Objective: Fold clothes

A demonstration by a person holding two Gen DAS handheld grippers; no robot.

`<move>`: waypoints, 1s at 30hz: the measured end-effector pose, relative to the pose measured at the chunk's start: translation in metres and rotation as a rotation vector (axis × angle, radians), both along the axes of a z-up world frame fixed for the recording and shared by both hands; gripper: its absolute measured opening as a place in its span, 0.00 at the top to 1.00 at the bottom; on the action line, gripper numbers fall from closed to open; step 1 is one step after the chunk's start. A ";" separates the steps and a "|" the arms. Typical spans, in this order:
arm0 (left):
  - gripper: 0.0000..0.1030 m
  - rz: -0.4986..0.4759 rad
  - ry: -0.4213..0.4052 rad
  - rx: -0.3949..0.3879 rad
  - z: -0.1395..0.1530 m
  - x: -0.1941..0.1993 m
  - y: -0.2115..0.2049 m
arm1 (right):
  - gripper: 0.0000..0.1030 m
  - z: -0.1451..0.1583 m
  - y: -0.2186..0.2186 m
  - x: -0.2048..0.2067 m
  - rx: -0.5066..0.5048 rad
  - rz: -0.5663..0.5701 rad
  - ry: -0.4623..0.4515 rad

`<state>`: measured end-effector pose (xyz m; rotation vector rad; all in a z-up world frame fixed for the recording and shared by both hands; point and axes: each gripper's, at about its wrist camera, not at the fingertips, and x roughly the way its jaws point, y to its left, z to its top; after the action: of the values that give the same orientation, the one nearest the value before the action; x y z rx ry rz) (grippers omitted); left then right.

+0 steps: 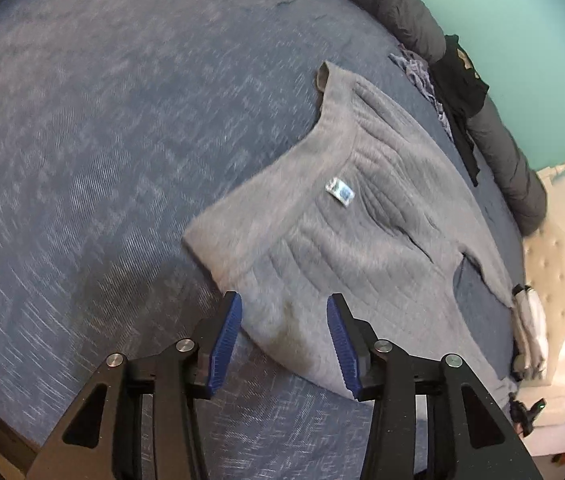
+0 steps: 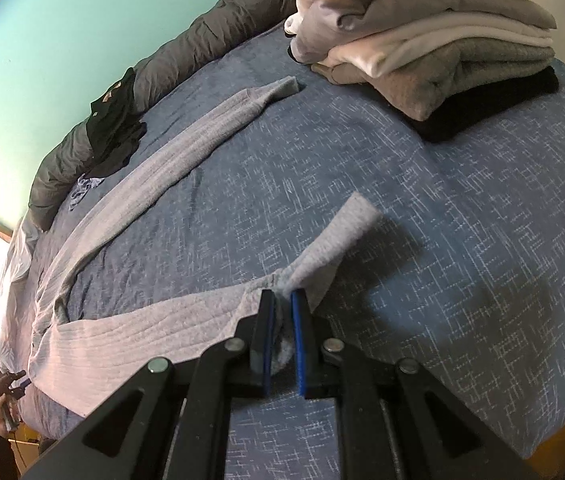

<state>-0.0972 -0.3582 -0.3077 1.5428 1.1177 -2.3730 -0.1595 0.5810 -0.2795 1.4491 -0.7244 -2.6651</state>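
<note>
Grey knit trousers point(image 1: 346, 220) lie spread on the blue bedspread point(image 1: 102, 140), waistband end with a small white-blue label point(image 1: 339, 190) facing up. My left gripper point(image 1: 284, 308) hovers open over the near edge of the waist part, nothing between its blue pads. In the right wrist view the trousers point(image 2: 130, 336) show two legs: one leg point(image 2: 186, 148) lies stretched toward the far stack, the other is lifted. My right gripper point(image 2: 282, 300) is shut on the near leg close to its cuff point(image 2: 342, 228), which sticks up past the fingers.
A stack of folded clothes point(image 2: 422, 40) sits at the far right of the bed. A dark grey rolled quilt point(image 2: 186, 48) runs along the teal wall, with a black garment point(image 2: 114, 128) and a small bluish cloth point(image 2: 82, 192) beside it. A cream headboard point(image 1: 562, 280) borders the bed.
</note>
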 end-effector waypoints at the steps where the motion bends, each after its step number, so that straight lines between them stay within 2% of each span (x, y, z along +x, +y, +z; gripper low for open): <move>1: 0.53 0.007 -0.001 0.012 -0.003 0.001 0.001 | 0.92 0.001 0.000 0.000 -0.001 0.001 0.002; 8: 0.53 0.026 0.008 0.059 -0.010 0.008 0.003 | 0.92 0.000 0.002 0.003 -0.006 -0.001 -0.002; 13: 0.54 0.021 0.000 0.054 -0.020 0.001 0.005 | 0.92 -0.002 0.004 0.004 -0.016 -0.009 -0.002; 15: 0.62 0.021 -0.001 0.049 -0.023 -0.002 0.006 | 0.92 -0.001 0.003 0.003 -0.020 -0.007 0.001; 17: 0.90 0.020 -0.002 0.044 -0.026 -0.005 0.006 | 0.92 0.002 0.003 0.002 -0.030 -0.005 0.005; 19: 0.95 0.009 0.000 0.038 -0.025 -0.007 0.007 | 0.92 0.006 0.003 -0.001 -0.035 0.000 0.011; 26: 0.96 -0.012 0.096 0.021 0.018 -0.020 0.003 | 0.92 0.032 0.001 -0.023 -0.030 0.021 0.039; 28: 0.96 -0.015 0.122 0.019 0.034 -0.027 0.002 | 0.97 0.044 0.001 -0.033 -0.013 0.016 0.054; 30: 0.97 -0.023 0.138 0.000 0.052 -0.039 0.001 | 0.97 0.054 0.001 -0.046 0.006 0.021 0.058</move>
<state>-0.1367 -0.3567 -0.2559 1.4180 1.1317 -2.5283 -0.2052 0.5817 -0.2256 1.3661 -0.6928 -2.6834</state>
